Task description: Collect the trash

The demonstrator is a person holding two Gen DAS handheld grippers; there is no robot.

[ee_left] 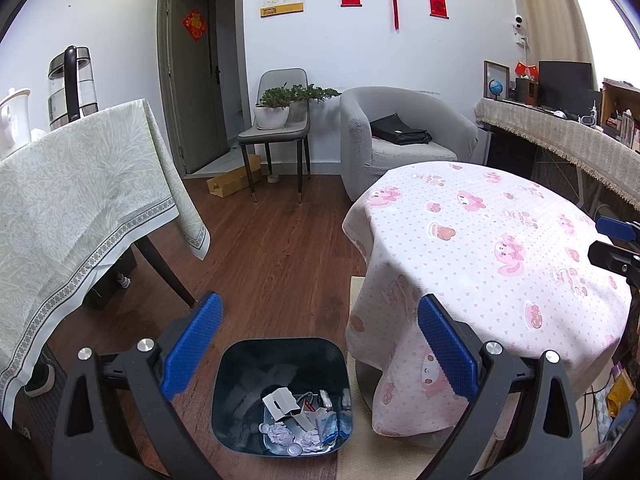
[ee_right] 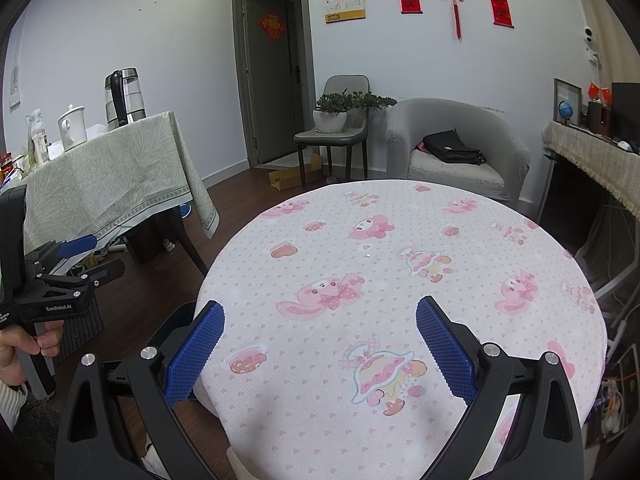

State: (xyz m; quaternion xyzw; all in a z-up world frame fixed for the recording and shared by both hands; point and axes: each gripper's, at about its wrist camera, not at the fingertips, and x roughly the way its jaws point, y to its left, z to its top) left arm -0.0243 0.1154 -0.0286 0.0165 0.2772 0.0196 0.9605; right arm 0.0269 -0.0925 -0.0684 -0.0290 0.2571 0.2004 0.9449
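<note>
In the left wrist view a dark bin (ee_left: pixel 240 392) stands on the floor beside the round table (ee_left: pixel 500 240). It holds crumpled paper, a white card piece, bottle caps and wrappers (ee_left: pixel 300 420). My left gripper (ee_left: pixel 320 344) is open and empty, above the bin. My right gripper (ee_right: pixel 320 344) is open and empty, over the round table's pink cartoon cloth (ee_right: pixel 400 280). No trash shows on the cloth. The left gripper also shows in the right wrist view (ee_right: pixel 86 260), held in a hand, and part of the right gripper shows at the left view's right edge (ee_left: pixel 616 244).
A table with a green cloth (ee_left: pixel 80 200) carries a kettle (ee_left: pixel 72 84) and cups. A grey chair with potted plants (ee_left: pixel 280 120), a grey armchair with a black bag (ee_left: pixel 400 132), a cardboard box (ee_left: pixel 236 180) and a cluttered side counter (ee_left: pixel 560 128) stand around.
</note>
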